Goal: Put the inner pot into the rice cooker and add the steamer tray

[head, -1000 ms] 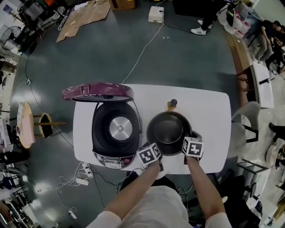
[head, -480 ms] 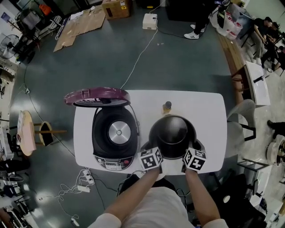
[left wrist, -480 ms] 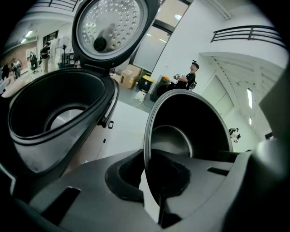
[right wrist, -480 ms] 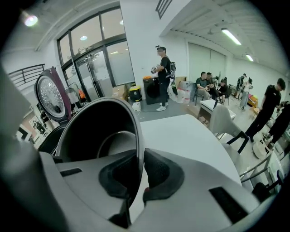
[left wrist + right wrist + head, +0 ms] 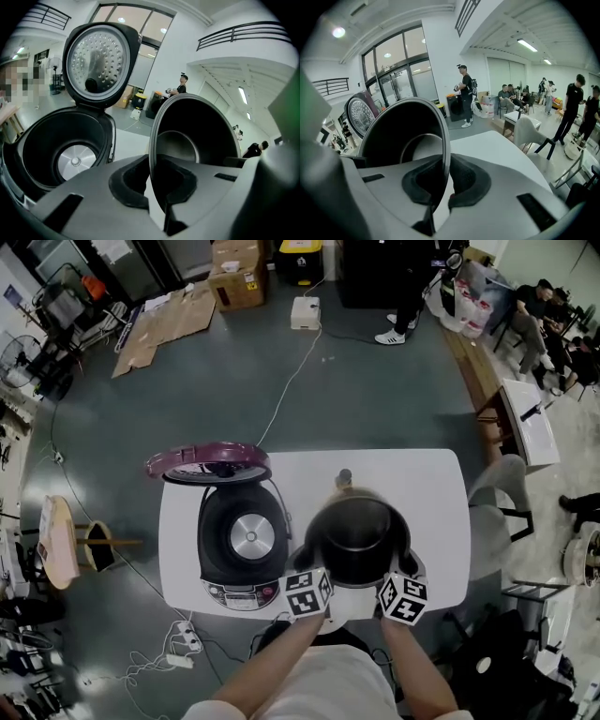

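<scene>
Evidently left gripper, jaws just closing, and right gripper, jaws just easing, pinch the inner pot rim, sharing its weight over the table's near edge beside the open rice cooker.

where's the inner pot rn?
Head view: the inner pot is right of the open rice cooker, over the near side of the table. The left gripper, jaws just closing, and right gripper, jaws just easing open, each pinch its near rim.
</scene>
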`<state>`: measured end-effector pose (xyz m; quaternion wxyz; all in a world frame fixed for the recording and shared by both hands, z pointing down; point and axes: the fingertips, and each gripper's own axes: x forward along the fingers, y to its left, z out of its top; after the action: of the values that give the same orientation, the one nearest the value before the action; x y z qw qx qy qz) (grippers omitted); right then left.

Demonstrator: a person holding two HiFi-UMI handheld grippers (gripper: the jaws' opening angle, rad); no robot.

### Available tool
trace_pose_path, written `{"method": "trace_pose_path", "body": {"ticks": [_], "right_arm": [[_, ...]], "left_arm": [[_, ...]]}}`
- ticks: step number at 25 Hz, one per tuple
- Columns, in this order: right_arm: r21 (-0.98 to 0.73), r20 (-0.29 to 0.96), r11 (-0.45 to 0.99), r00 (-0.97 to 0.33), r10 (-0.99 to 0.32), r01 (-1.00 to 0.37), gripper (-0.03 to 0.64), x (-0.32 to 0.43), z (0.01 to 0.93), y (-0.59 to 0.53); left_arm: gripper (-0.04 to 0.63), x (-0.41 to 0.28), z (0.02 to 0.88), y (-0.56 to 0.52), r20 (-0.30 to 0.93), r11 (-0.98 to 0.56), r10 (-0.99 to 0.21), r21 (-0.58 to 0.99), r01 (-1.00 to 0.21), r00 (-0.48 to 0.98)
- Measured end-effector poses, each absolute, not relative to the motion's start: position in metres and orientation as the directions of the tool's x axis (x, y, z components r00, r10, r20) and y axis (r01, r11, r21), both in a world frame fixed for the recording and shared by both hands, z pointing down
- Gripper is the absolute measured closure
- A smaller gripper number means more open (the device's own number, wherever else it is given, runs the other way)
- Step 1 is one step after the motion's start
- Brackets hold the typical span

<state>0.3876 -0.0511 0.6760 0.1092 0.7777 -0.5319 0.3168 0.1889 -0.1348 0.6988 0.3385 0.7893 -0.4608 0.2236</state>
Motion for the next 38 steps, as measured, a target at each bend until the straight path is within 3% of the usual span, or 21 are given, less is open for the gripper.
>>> {"method": "trace_pose_path", "body": {"ticks": [10,25,38], "right_arm": [[-0.199,0.554,-0.358,0.196,-0.809,-0.912,0.578,0.354,0.65,-0.063],[-0.189,0.495,-0.132,0.021,-0.869,-0.973,0.572,0.245,0.605,-0.105],[-0.147,0.552,0.004,-0.085,-0.83,-0.989,0.558,0.14,0.616,-0.149]], "left_arm": [[0.558,0.152,0.658,-0.141,0.598,-0.353,-0.676,0.252,-0.901,0.432],[0.559,0.032,0.612,-0.143,0.532,-0.184,-0.796,0.244,-0.952,0.29],[0.552,-0.071,0.622,-0.168,0.584,-0.115,-0.779,0.227,-0.967,0.23]]}}
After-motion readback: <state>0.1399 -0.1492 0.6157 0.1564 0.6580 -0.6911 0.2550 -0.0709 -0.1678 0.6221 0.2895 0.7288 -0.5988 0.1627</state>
